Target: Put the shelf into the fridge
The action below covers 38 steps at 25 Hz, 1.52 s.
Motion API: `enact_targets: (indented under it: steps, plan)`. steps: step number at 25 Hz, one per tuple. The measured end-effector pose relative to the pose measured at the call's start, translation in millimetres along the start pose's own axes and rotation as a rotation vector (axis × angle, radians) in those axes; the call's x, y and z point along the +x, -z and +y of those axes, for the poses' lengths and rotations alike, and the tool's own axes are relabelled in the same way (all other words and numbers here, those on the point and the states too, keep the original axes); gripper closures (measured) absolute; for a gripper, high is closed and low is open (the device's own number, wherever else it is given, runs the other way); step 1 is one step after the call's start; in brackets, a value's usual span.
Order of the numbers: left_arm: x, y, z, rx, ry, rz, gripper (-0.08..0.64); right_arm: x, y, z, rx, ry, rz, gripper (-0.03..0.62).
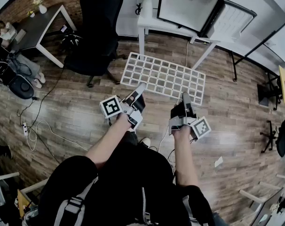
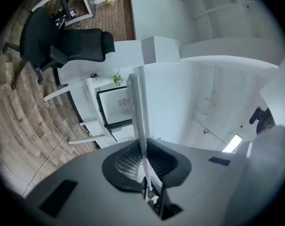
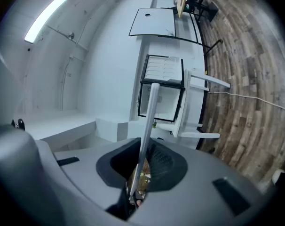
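A white grid shelf (image 1: pixel 163 76) hangs flat above the wooden floor, held by its near edge. My left gripper (image 1: pixel 139 88) is shut on the shelf's near left part, and my right gripper (image 1: pixel 185 98) is shut on its near right part. The small fridge (image 1: pixel 187 4) stands on a white table (image 1: pixel 149 25) beyond the shelf, its door (image 1: pixel 233 17) swung open to the right. In the left gripper view the shelf (image 2: pixel 137 109) shows edge-on between the jaws, with the fridge (image 2: pixel 115 106) behind it. The right gripper view shows the shelf's edge (image 3: pixel 149 119) crossing the open fridge (image 3: pixel 162 95).
A black office chair (image 1: pixel 98 27) stands left of the white table. A vase of flowers (image 1: pixel 147 3) sits on the table beside the fridge. A dark desk (image 1: pixel 39 25) is at far left. Cables and a power strip (image 1: pixel 25 128) lie on the floor at left. Black chairs (image 1: pixel 274 135) stand at far right.
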State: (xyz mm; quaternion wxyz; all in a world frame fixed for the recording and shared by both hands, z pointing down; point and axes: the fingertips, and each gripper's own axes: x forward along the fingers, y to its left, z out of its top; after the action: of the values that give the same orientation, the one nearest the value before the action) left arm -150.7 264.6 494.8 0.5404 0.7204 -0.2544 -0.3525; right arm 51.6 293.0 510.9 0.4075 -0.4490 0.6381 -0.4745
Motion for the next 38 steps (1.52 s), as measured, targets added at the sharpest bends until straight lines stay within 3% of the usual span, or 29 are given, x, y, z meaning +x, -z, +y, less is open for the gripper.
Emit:
enact_targets:
  steps: [10,28,38]
  plan:
    - [-5,-11,-4,0.028,0.015,-0.013,0.514,9,11,1,-0.058,-0.014,0.03,0.529]
    - [12,17,-15,0.07,0.022,0.011,0.512,-8,-19,10,-0.097,-0.055,0.016,0.534]
    - [50,-5,5,0.053,0.026,0.01,0.512,34,-37,-3,-0.098,-0.038,0.016,0.534]
